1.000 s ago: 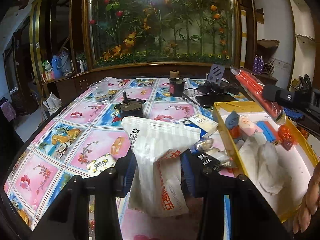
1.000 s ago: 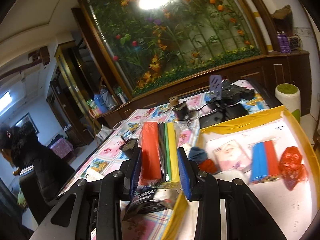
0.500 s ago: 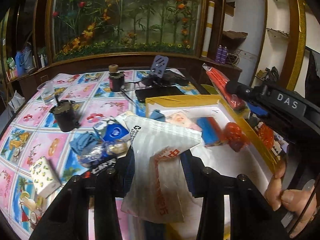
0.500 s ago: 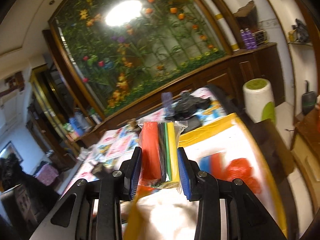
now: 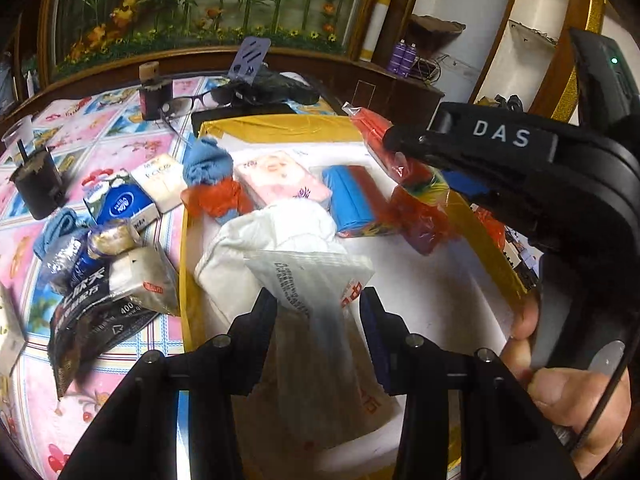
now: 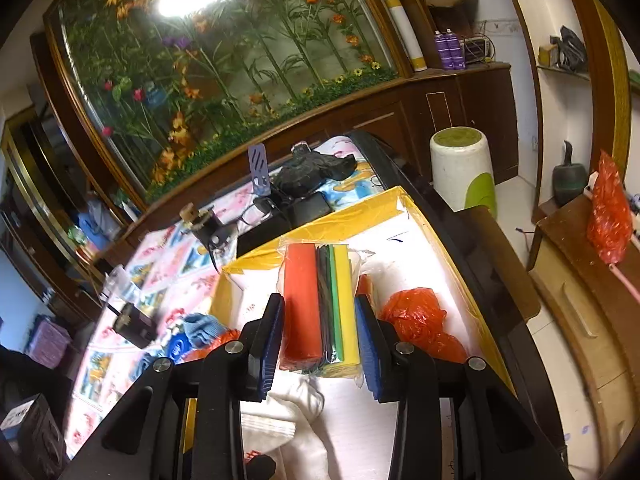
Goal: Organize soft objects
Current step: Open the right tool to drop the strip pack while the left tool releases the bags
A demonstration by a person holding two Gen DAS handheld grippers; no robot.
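Over the yellow box, your fingers clamp a white bag and sponge pack; releasing at 3 o'clock risks spilling past the rim.

Eyeglasses near dark cup; stool.

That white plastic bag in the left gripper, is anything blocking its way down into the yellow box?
Partly. The white plastic bag hangs over the yellow box, but white socks lie just beyond and under it. Bare floor remains on its right.
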